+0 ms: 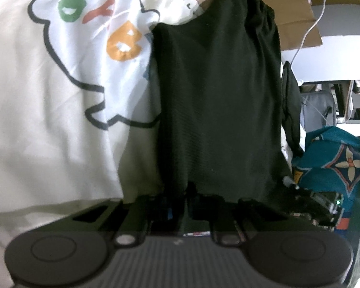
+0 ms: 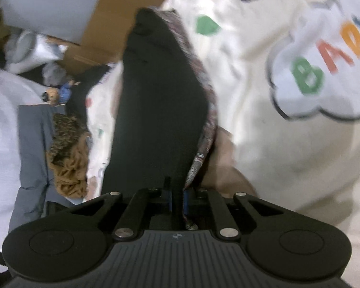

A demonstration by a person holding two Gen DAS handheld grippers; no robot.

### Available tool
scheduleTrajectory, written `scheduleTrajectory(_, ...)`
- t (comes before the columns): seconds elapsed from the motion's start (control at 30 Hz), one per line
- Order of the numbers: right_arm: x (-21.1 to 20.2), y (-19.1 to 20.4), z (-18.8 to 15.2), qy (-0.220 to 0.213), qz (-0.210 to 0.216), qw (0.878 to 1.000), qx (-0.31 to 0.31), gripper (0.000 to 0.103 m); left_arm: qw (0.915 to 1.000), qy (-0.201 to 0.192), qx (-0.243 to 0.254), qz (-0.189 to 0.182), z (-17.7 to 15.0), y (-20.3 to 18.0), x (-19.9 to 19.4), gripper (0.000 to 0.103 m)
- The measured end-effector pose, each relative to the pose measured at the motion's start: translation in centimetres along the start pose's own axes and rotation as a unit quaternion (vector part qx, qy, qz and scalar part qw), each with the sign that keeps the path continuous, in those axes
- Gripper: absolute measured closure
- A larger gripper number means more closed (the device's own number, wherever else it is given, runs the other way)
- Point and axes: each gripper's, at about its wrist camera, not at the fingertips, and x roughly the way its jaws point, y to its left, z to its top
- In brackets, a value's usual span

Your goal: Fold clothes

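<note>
Hanging from both grippers: black garment (image 1: pixel 216 100), lifted over a cream sheet (image 1: pixel 36 132) printed with coloured letters. Left gripper (image 1: pixel 180 199) pinched on its near edge; right gripper (image 2: pixel 177 196) narrowly clamped on black cloth with what looks like a patterned hem (image 2: pixel 204 110). Beyond: cardboard box (image 1: pixel 292 12), teal patterned fabric (image 1: pixel 331 158), brown knit (image 2: pixel 69 163).

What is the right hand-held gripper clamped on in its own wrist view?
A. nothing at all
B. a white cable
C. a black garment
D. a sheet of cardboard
C: in the right wrist view the right hand-held gripper has its jaws nearly closed on an edge of the black garment, which runs up from between them.
</note>
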Motion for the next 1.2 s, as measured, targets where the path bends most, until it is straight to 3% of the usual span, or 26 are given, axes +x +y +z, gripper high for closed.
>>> scheduleTrajectory(0.23, -0.1, 0.4, 0.3, 0.001, -0.009, 1.000, -0.008, 0.095, 1.0000, -0.001, -0.007, -0.004, 0.1, 0.3, -0.2, 0.091)
scheduleTrajectory(0.37, 1.0, -1.9, -0.4, 0.011, -0.052, 0.998, 0.018, 0.085, 1.0000, -0.003, 0.007, 0.005, 0.2, 0.1, -0.1, 0.087)
scheduleTrajectory(0.5, 1.5, -3.1, -0.8, 0.011, -0.037, 0.999, 0.032, 0.069, 1.0000, -0.003, 0.004, 0.001, 0.7, 0.5, -0.1, 0.087)
scheduleTrajectory(0.63, 2.3, -3.0, -0.9, 0.015, -0.033, 0.999, 0.017, 0.068, 1.0000, -0.001, 0.000, -0.010, 0.9, 0.8, -0.1, 0.094)
scheduleTrajectory(0.73, 1.8, -2.6, -1.5, 0.005, -0.030, 0.999, 0.011, 0.095, 0.9999, -0.008, 0.000, -0.014, 0.8, 0.4, -1.1, 0.097)
scheduleTrajectory(0.93, 0.1, -0.7, -2.7, -0.034, -0.013, 0.999, 0.018, 0.099, 0.9987, -0.027, 0.004, -0.042, 0.9, -0.3, -3.5, 0.098)
scheduleTrajectory(1.2, -1.9, 3.9, -2.5, -0.050, -0.004, 0.999, 0.000, 0.099, 0.9965, -0.046, 0.003, -0.070, 1.5, -1.3, -8.0, 0.098)
